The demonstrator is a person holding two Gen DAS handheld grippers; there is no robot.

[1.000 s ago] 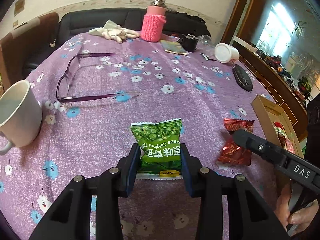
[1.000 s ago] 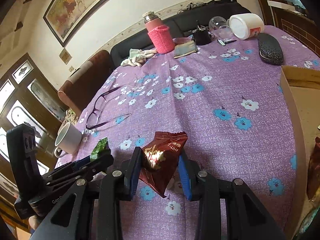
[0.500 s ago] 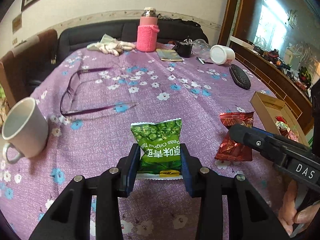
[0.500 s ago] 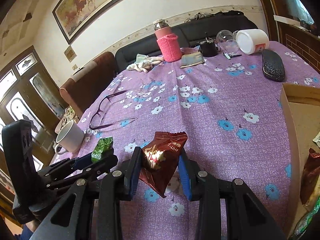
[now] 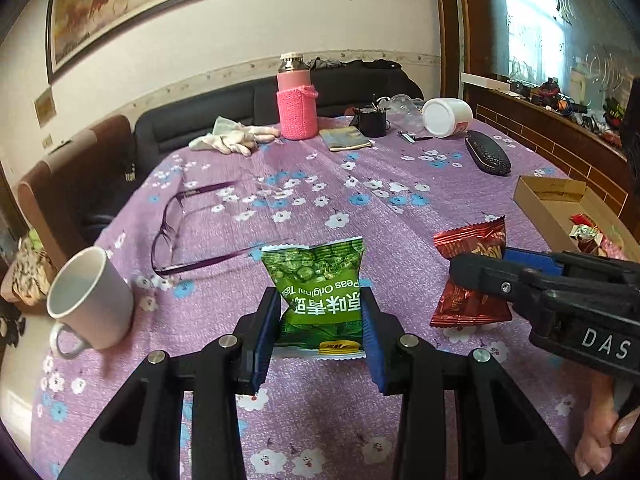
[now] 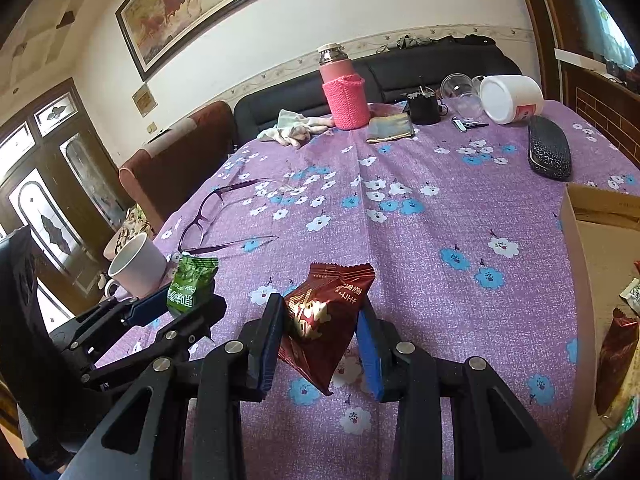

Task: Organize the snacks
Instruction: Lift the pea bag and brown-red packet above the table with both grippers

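Observation:
My left gripper (image 5: 320,320) is shut on a green pea snack packet (image 5: 318,284), held clear above the purple flowered tablecloth (image 5: 360,200). To its right, my right gripper (image 6: 320,326) is shut on a dark red snack packet (image 6: 324,316), also lifted off the cloth. Each view shows the other gripper with its packet: the red packet (image 5: 472,276) on the right of the left wrist view, the green packet (image 6: 190,282) at the left of the right wrist view. A cardboard box (image 6: 592,248) with several snack packets inside lies at the right table edge.
A white mug (image 5: 90,300) stands near the left edge, with purple glasses (image 5: 180,232) behind it. At the back are a pink flask (image 5: 296,104), white gloves (image 5: 236,140), a white jar (image 5: 446,116) and a black glasses case (image 5: 488,158). A person's hand (image 5: 600,432) grips the right tool.
Both packets stay gripped. The left gripper has risen a little and rolled, so the table sits lower in its view. The right gripper has barely moved.

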